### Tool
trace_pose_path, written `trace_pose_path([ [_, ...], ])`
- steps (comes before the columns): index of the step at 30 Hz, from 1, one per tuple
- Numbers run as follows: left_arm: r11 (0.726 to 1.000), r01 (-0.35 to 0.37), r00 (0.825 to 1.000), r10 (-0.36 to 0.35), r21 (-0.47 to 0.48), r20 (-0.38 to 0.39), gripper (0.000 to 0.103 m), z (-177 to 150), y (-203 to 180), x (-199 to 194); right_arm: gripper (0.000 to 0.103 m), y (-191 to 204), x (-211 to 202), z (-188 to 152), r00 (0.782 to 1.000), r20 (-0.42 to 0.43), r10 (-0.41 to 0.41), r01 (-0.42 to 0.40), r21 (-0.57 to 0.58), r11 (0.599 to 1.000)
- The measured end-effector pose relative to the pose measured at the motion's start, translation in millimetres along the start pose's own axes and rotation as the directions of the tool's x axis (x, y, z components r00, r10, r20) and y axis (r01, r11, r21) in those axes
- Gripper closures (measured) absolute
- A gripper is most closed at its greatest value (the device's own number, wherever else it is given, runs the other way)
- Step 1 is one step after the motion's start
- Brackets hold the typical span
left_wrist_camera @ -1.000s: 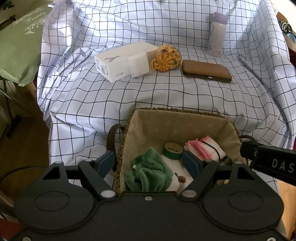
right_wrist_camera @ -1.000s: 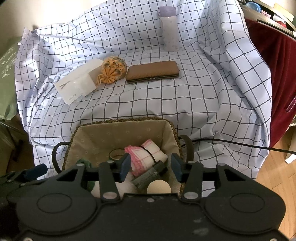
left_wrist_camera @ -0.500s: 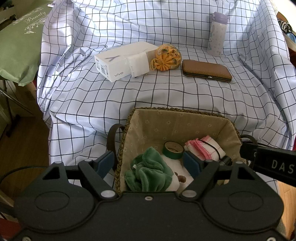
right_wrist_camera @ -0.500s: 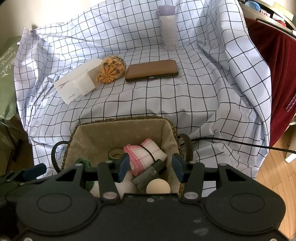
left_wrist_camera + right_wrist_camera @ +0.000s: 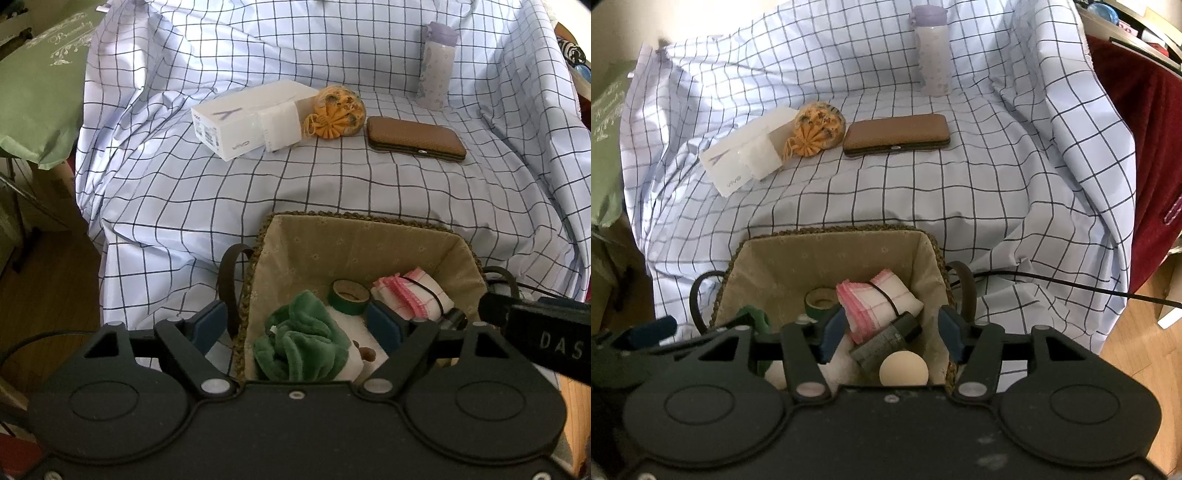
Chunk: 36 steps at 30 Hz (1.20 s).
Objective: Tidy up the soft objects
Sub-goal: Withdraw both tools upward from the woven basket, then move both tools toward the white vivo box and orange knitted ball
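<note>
Both grippers wider than a second ago, jaws opening, hands otherwise in place; nothing else in the scene shifted

Checked sheet (image 5: 332, 192) covers the whole seat, right edge cut off by frame, what's under it hidden. Green cushion (image 5: 37, 92) at left, half out of view, script on it unreadable

Basket (image 5: 362, 236) at near edge of sheet, its near wall hidden behind the gripper bodies in both views. Left gripper (image 5: 299, 325) wide, straddling the basket's left wall: one pad outside by the handle, other pad inside; green cloth (image 5: 303, 339) lies between them, no pad pressing on it. Right gripper (image 5: 892, 330) at medium width over the basket's right half, right pad at the wall; pink cloth (image 5: 882, 299) and dark tube (image 5: 886, 341) between the pads, not clamped. Cream ball (image 5: 904, 371) below the tube, lower part cut by gripper body. Tape roll (image 5: 349, 295) mid-basket. White thing under the green cloth, hard to identify

Far side, well apart from basket: white box (image 5: 236, 122), small white block touching its front, orange pouch (image 5: 338, 112) just beside, brown case (image 5: 415, 138), bottle (image 5: 436, 66) upright at back

Black cable (image 5: 1071, 286) crosses sheet at right
</note>
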<state>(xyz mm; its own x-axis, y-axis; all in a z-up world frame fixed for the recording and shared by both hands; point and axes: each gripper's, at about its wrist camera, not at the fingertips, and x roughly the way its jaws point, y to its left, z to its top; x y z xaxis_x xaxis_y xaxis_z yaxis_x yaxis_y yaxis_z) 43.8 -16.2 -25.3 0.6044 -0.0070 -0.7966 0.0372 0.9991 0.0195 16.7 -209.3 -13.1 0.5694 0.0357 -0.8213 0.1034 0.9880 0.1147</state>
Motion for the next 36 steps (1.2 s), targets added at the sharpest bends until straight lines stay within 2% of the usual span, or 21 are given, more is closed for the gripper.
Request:
trace_pose_path([
  [8,1.0,-0.008,1.0,0.008,0.002,-0.022,0.019,-2.7,4.4,1.4,0.037,-1.2,5.2,-4.2,1.0,-0.03,-0.007,0.006,-0.042,0.999],
  [15,1.0,-0.011,0.999,0.011,0.002,-0.049,0.015,-2.7,5.6,7.4,0.016,-1.9,8.8,-4.0,0.999,-0.032,-0.018,0.016,-0.062,0.998],
  [22,1.0,-0.021,0.993,0.023,0.018,-0.118,0.015,2.7,4.0,23.0,0.004,-3.5,16.0,5.6,0.995,-0.011,-0.099,0.097,-0.095,0.991],
  [31,1.0,0.0,0.995,-0.002,-0.022,-0.097,0.015,20.5,12.5,26.9,0.0,-3.3,17.6,26.0,0.997,0.04,-0.073,0.077,-0.106,0.991],
  [36,0.999,0.028,0.996,-0.031,-0.034,-0.081,0.015,35.8,17.1,32.1,0.0,3.8,19.7,41.4,0.997,0.072,-0.011,0.02,-0.125,0.992],
])
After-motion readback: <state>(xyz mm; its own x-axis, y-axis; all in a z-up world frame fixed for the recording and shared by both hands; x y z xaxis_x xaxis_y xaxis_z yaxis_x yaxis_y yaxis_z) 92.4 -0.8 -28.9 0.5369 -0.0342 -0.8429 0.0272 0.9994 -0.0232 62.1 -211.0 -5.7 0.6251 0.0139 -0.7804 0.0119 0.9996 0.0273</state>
